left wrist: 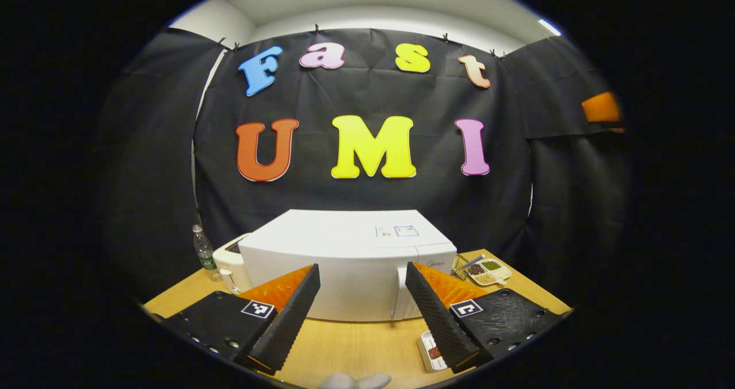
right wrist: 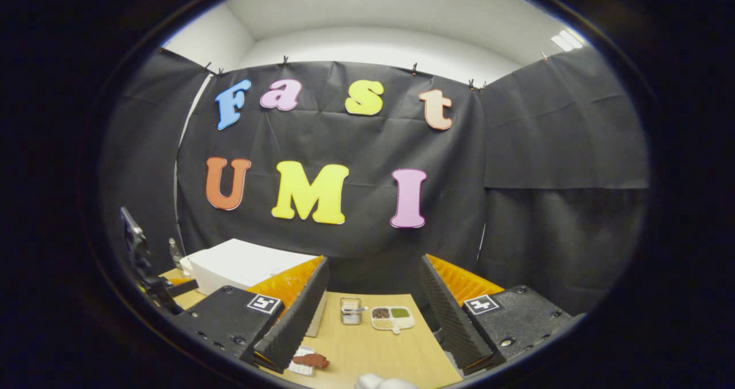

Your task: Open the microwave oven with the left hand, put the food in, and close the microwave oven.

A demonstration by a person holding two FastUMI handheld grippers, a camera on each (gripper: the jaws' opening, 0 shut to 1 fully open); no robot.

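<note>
A white microwave oven stands shut on the wooden table, straight ahead in the left gripper view. My left gripper hangs open in front of its door, apart from it and holding nothing. A small white tray with reddish-brown food lies on the table by the left gripper's right finger. In the right gripper view the microwave sits at the left, and the food on its tray lies near the front. My right gripper is open and empty above the table.
A clear plastic bottle and a white toaster stand left of the microwave. A divided dish of grains and a wire holder sit to its right. The other gripper's body shows at the far left.
</note>
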